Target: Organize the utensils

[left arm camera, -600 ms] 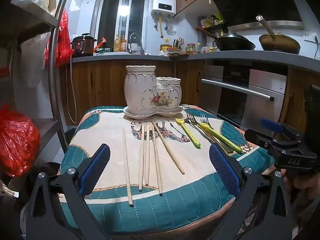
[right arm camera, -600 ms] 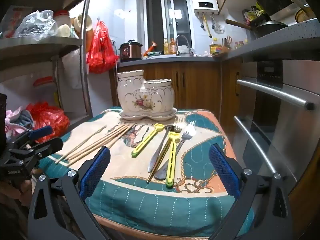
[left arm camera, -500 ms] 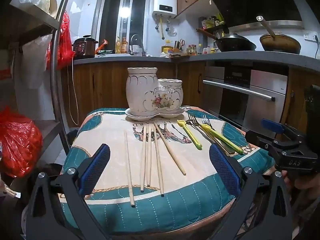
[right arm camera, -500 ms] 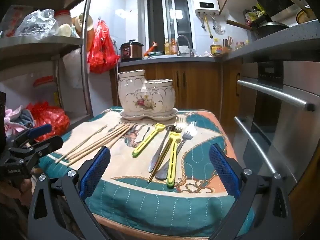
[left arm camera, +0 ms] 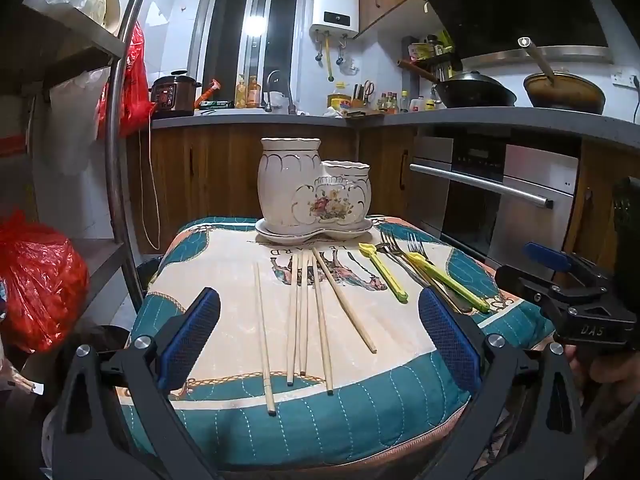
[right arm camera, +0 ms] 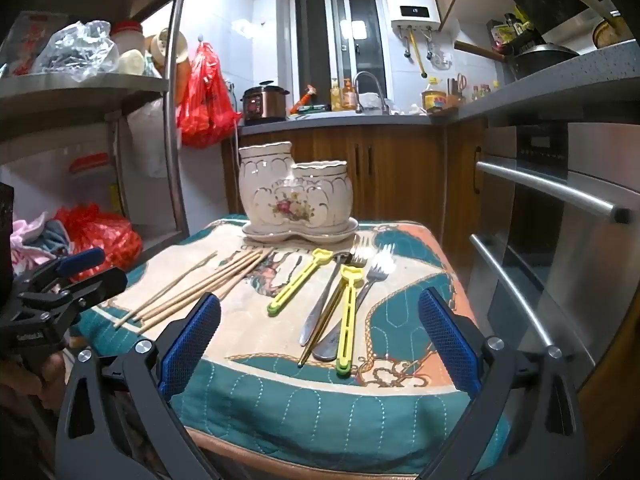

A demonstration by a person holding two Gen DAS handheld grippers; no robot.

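Note:
A white ceramic double holder (left arm camera: 314,190) with a flower print stands at the far edge of the cloth-covered table (left arm camera: 224,264); it also shows in the right wrist view (right arm camera: 296,196). Several wooden chopsticks (left arm camera: 308,312) lie in front of it, left of centre. Two yellow-green plastic tools (right arm camera: 298,282), metal forks (right arm camera: 378,270) and a spoon lie to the right. My left gripper (left arm camera: 318,340) is open and empty, near the table's front edge over the chopstick ends. My right gripper (right arm camera: 318,340) is open and empty, before the forks.
A metal shelf rack (left arm camera: 120,152) with red bags (left arm camera: 36,280) stands left of the table. An oven with steel handles (right arm camera: 552,192) is close on the right. A kitchen counter (left arm camera: 280,118) with a cooker and bottles runs behind.
The left wrist view has risen and shifted slightly, so the table sits a little lower in it. The right wrist view is almost unchanged. Both grippers stay open.

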